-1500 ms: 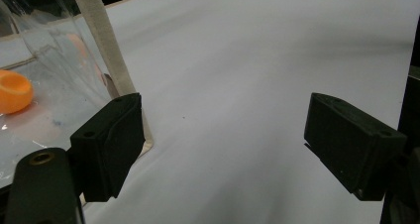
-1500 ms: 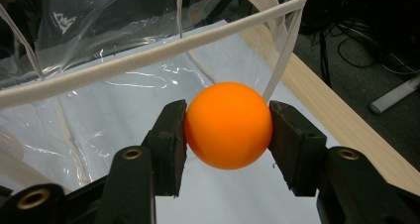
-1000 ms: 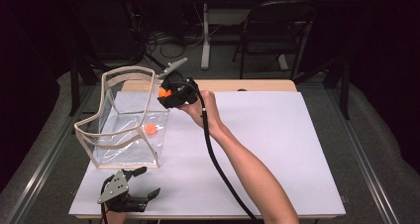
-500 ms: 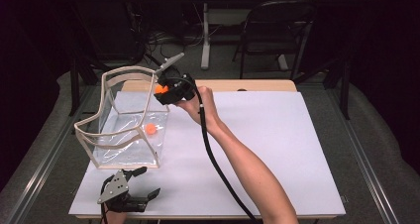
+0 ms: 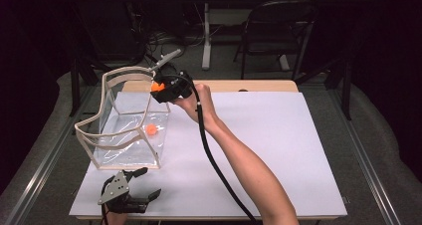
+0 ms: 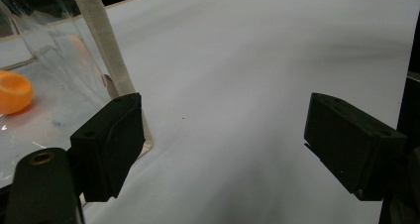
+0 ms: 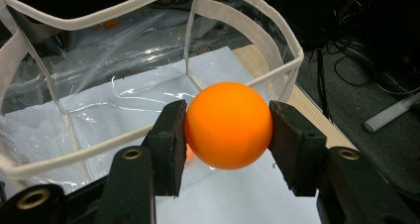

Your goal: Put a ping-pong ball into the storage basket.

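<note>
White surface [image 5: 278, 150] under dim light: the right hand-held gripper [image 5: 160, 87], clamped on an orange ball [image 7: 229, 125], has edged over the clear bag's [image 5: 124, 130] rim at ten o'clock (one ball [image 5: 151, 130] already inside). Release looks imminent. At seven o'clock, the left hand-held gripper [image 5: 144, 187] idles, jaws apart.

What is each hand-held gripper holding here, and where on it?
Right hand-held gripper clamps an orange ball across its middle, a pad on each side. Left hand-held gripper holds nothing.

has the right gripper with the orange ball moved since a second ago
No. The right gripper, shut on the orange ball, sits at the same spot by the clear bag's rim.
</note>
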### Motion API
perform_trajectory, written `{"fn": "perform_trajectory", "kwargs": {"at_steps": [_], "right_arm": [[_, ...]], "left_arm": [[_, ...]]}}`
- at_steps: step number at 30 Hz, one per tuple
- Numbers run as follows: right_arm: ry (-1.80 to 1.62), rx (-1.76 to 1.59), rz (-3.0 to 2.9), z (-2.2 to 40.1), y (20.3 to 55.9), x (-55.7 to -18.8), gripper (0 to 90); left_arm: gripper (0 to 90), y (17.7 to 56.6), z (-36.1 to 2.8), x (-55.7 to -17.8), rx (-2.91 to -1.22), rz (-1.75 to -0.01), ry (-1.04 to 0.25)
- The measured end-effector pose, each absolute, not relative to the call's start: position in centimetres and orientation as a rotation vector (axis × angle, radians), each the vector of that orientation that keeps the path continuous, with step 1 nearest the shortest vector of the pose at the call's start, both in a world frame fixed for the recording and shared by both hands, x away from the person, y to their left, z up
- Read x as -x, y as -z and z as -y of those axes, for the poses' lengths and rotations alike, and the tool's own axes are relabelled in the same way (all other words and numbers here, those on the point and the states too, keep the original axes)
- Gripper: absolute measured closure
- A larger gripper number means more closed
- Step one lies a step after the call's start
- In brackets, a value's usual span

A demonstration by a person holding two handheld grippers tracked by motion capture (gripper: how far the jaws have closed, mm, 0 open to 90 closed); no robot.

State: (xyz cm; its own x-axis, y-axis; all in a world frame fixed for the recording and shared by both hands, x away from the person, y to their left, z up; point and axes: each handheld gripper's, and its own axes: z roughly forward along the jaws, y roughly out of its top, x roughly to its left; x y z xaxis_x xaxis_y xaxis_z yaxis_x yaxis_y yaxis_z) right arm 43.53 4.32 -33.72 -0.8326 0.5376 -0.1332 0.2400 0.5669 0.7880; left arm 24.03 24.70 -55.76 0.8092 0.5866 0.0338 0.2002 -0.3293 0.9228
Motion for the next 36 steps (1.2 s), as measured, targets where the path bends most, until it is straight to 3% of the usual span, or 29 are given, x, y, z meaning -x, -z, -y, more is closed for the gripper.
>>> {"fn": "perform_trajectory", "kwargs": {"at_steps": [36], "right_arm": [[-1.166, -0.555, -2.479, -8.6, 32.9, -43.3, 50.8]], "left_arm": [[15.8, 55.8, -24.8, -24.0, -1.896, -0.595, -0.44]]}}
